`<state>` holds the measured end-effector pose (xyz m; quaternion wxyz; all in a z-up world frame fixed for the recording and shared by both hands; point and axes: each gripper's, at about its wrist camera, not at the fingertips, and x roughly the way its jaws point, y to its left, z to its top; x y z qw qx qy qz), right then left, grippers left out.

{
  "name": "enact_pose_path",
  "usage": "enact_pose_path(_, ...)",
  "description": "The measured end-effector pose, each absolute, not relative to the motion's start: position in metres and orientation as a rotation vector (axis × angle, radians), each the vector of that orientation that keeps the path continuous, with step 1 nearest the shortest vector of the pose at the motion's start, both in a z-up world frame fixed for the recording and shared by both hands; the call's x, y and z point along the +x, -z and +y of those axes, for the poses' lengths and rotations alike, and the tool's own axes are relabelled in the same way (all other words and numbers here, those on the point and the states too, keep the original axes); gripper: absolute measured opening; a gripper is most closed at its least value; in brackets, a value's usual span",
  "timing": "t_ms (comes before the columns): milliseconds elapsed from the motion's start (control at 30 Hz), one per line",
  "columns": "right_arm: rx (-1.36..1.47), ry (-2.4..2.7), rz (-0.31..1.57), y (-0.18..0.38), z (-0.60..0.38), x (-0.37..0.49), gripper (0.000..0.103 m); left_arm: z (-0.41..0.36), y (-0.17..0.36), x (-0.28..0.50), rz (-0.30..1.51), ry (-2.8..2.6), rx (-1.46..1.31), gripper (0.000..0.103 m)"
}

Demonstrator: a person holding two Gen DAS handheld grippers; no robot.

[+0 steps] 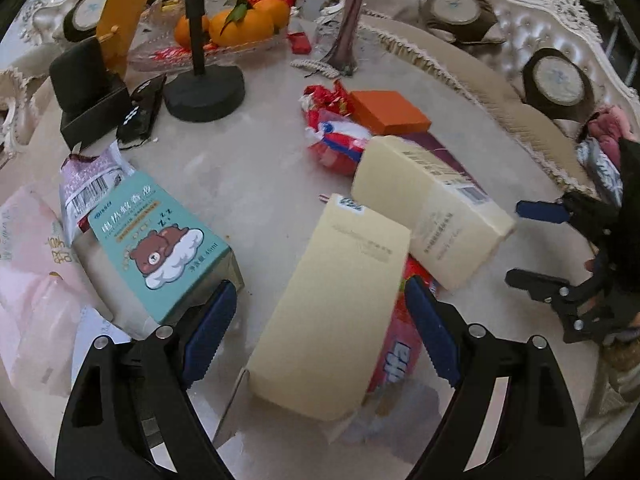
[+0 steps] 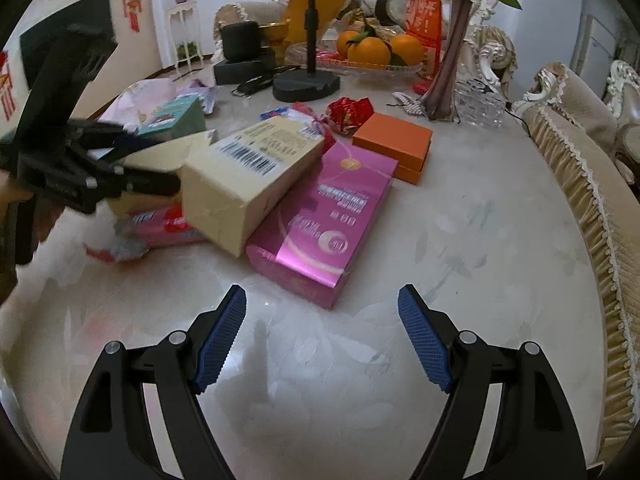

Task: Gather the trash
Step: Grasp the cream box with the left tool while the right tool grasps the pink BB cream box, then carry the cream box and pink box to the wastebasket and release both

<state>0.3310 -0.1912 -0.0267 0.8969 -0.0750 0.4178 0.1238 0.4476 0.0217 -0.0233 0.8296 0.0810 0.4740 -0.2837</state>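
Observation:
Trash lies scattered on a marble table [image 2: 460,240]. My left gripper [image 1: 320,328] is open, its jaws either side of a flat cream box [image 1: 332,304] that rests on a red packet [image 1: 400,344]. A second cream box [image 1: 432,208] lies tilted beyond it; it also shows in the right wrist view [image 2: 248,180]. A teal bear box [image 1: 160,240] lies to the left. My right gripper [image 2: 322,336] is open and empty over bare table, just short of a pink box [image 2: 324,224]. An orange box [image 2: 394,144] and red wrappers [image 2: 350,114] lie further back.
A black stand base [image 1: 204,92], a fruit dish with oranges [image 2: 372,52], a purple vase [image 2: 448,64], a glass holder [image 2: 480,106] and black boxes [image 1: 88,92] stand at the back. A pink plastic bag [image 1: 36,280] lies far left. Sofas ring the table.

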Motion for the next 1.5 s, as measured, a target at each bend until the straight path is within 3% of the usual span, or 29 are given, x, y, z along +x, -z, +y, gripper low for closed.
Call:
enact_pose_path(267,-0.162,-0.203,0.873,0.036,-0.171,0.353,0.075,0.037,0.024,0.450,0.997,0.508,0.072,0.084)
enact_pose_path(800,-0.178,-0.151,0.885,0.045,-0.189,0.374,0.073,0.033,0.029,0.448,0.973,0.407,0.135,0.084)
enact_pose_path(867,-0.160,-0.164,0.891,0.046,-0.192,0.375,0.071,0.031,0.029,0.447,0.966,0.403,0.139,0.080)
enact_pose_path(933,-0.141,-0.194,0.898,0.046,-0.194,0.375,0.066,0.030,0.028,0.446,0.950,0.388,0.149,0.055)
enact_pose_path(1033,-0.116,-0.207,0.914,0.046,-0.196,0.373,0.061,0.031,0.028,0.446,0.953,0.391,0.128,0.049)
enact_pose_path(1500,0.177,-0.391,0.860,0.002,-0.246,0.287,0.060,0.049,0.004,0.371,0.857,0.357,0.045,0.047)
